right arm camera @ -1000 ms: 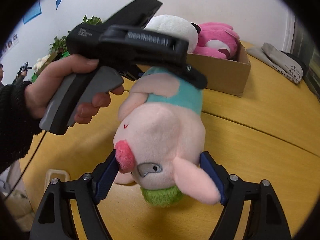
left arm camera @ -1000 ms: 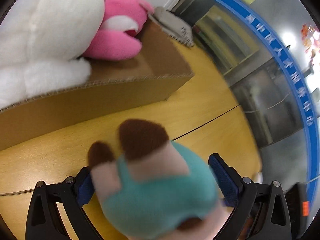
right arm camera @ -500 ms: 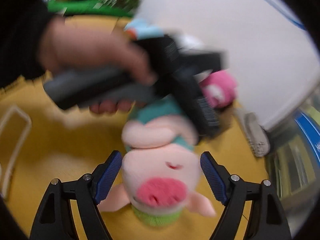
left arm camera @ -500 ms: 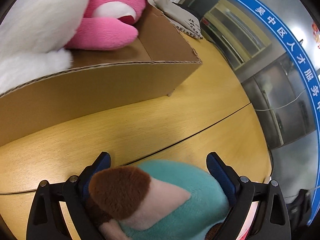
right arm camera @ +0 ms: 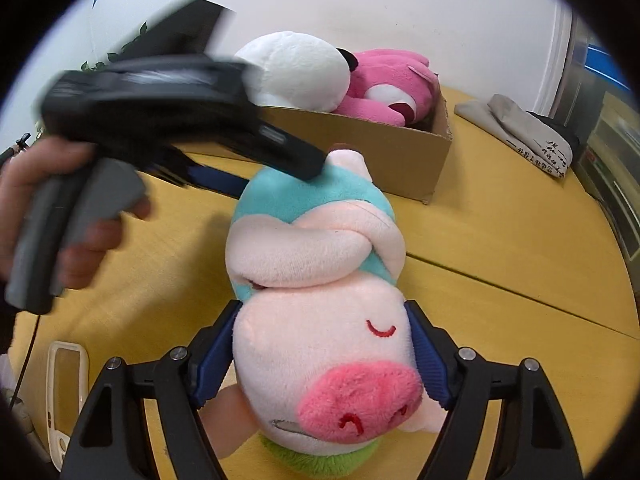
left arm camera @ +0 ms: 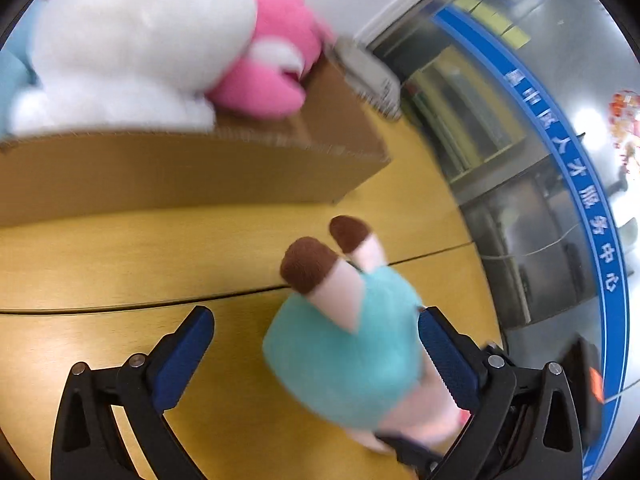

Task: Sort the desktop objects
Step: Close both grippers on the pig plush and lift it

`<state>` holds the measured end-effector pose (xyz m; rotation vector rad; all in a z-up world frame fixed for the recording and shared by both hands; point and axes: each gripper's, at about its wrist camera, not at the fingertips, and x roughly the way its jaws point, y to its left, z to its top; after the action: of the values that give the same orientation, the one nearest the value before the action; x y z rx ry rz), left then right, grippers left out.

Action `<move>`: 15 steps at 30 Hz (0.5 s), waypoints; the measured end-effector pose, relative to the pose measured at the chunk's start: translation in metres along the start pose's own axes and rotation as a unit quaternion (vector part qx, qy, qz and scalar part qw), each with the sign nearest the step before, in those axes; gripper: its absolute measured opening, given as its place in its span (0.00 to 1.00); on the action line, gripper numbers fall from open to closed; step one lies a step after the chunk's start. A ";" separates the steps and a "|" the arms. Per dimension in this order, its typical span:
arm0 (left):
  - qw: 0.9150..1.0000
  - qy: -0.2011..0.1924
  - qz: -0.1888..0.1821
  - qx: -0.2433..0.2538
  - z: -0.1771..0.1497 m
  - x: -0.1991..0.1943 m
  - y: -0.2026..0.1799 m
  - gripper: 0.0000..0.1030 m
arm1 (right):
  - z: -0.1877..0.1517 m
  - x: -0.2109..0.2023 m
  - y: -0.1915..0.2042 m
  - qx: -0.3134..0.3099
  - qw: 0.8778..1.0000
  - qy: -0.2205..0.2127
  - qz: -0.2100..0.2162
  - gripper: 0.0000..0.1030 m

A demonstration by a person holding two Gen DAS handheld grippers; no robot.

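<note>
A pink pig plush [right arm camera: 324,344] in a teal shirt hangs head-down above the wooden table [right arm camera: 500,240]. My right gripper [right arm camera: 320,356] is shut on its head, blue pads pressed to both sides. In the left wrist view the pig's teal body [left arm camera: 344,356] and brown feet sit against the right pad; my left gripper [left arm camera: 316,344] is open, the left pad well clear. The left gripper's black body [right arm camera: 160,108] shows above the pig in the right wrist view. A cardboard box [left arm camera: 180,172] beyond holds a white plush [left arm camera: 132,40] and a pink plush [left arm camera: 276,68].
Folded grey cloth [right arm camera: 524,136] lies on the table right of the box [right arm camera: 384,152]. A white handled object [right arm camera: 64,396] lies at the near left table edge. Glass doors with a blue strip [left arm camera: 560,184] stand beyond the table.
My left gripper has opened and shifted left, so the pig now rests only against its right pad. The right gripper has closed tighter on the pig's head.
</note>
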<state>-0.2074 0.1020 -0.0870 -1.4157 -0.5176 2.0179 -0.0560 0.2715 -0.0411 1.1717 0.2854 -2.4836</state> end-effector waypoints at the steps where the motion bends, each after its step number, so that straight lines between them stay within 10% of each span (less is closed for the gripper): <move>1: 1.000 0.006 -0.006 -0.001 0.002 0.007 0.002 1.00 | -0.004 -0.003 0.001 0.002 1.000 -0.001 -0.001 0.76; 15: 0.998 0.044 -0.039 0.030 -0.009 0.020 -0.021 0.61 | -0.038 -0.024 -0.003 0.032 0.999 -0.005 0.021 0.70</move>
<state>-0.1984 0.1307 -0.0911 -1.4197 -0.4620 1.8849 -0.0170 0.2928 -0.0469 1.1787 0.1787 -2.4776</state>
